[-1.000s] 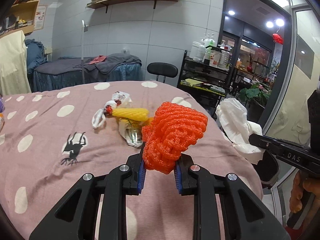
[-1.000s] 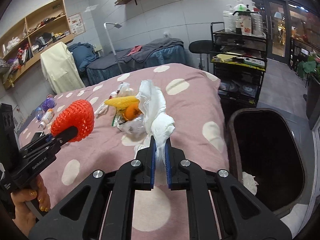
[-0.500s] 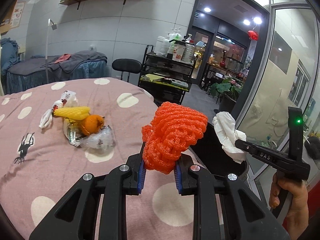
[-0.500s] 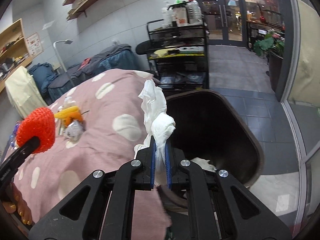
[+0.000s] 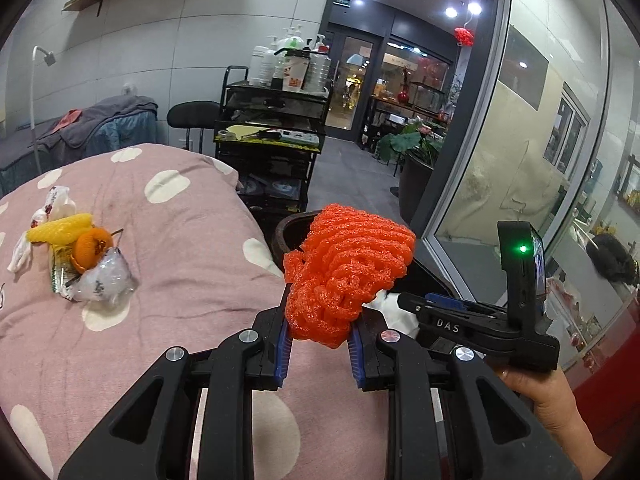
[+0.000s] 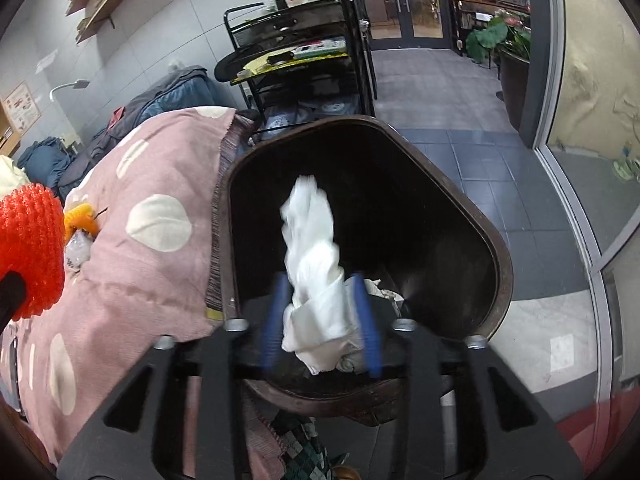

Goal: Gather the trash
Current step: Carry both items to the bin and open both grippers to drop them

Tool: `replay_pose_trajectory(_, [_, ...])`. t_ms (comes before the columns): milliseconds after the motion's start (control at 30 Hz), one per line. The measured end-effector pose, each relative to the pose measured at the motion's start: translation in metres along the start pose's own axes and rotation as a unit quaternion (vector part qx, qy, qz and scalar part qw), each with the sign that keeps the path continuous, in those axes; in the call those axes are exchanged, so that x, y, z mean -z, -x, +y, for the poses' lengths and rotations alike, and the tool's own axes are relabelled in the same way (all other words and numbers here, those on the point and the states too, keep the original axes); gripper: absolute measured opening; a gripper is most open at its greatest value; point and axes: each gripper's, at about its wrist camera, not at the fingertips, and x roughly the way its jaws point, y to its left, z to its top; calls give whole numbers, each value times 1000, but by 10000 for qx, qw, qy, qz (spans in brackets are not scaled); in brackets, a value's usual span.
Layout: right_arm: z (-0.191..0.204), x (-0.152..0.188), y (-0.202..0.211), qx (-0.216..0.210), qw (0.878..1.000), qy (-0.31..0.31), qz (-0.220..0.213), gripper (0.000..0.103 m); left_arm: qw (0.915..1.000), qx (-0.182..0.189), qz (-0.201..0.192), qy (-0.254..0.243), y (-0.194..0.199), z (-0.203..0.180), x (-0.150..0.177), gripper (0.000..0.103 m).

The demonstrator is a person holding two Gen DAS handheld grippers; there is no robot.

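Your right gripper [image 6: 320, 320] jaws have just been opening; the crumpled white tissue [image 6: 314, 272] lies loose between them above the dark brown bin [image 6: 472, 224]. Your left gripper [image 5: 320, 342] jaws pinch the orange foam net [image 5: 344, 276] beside that bin: light, springy, held at its lower edge.

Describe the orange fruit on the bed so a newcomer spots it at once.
Start at the pink bedspread with its cream spots. Its only litter pile lies well back from the dark bin. The orange fruit sits in its middle, touching the yellow corn cob and crumpled clear plastic: the pile's one round orange thing.
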Motion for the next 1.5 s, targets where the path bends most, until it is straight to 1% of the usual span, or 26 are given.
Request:
replay_pose_trajectory(233, [-20,-1,12,381,9988,-196,-253,62,9993,274,252,-86,-24,-19,1,23])
replay_pose_trajectory(500, [-53,-3,31,641,9958,-530,-386,62,9956,657,653,-146,-59,-41,-1,23])
replay_pose_trajectory(700, [-69,1,39,761,9940,-673,-397,62,9917,755,969,-383,-84,-59,-4,23])
replay_pose_trajectory(833, [-76,1,42,826,9932,-710,-404,62,9893,716,1145,-548,-99,-69,-3,23])
replay_pose_trajectory(933, [-81,1,43,863,9927,-751,-390,62,9867,664,1325,-671,-110,-73,-2,26])
replay_pose_trajectory(967, [-82,2,44,873,9925,-764,-390,62,9858,661,1389,-677,-113,-74,-2,30])
replay_pose_trajectory(1033, [-85,2,44,892,9921,-788,-388,62,9848,665,1451,-689,-116,-74,-1,33])
replay_pose_trajectory(1067, [-87,2,45,897,9920,-800,-388,62,9846,649,1455,-725,-118,-74,-1,40])
replay_pose_trajectory(1100, [-88,2,45,906,9918,-813,-388,62,9846,617,1450,-756,-118,-75,0,51])
replay_pose_trajectory(1167, [-91,0,44,925,9914,-847,-387,63,9860,557,1382,-747,-117,-74,1,67])
replay_pose_trajectory(1200, [-92,0,44,931,9911,-867,-386,65,9869,559,1340,-702,-114,-72,1,72])
replay_pose_trajectory(1267, [-95,0,44,955,9902,-929,-411,74,9879,600,1293,-610,-114,-72,2,77])
replay_pose_trajectory(1367, [-96,1,43,945,9901,-947,-419,74,9899,634,1174,-476,-105,-69,1,82])
replay_pose_trajectory(1500, [-93,2,40,876,9912,-913,-396,74,9931,573,951,-378,-87,-63,1,87])
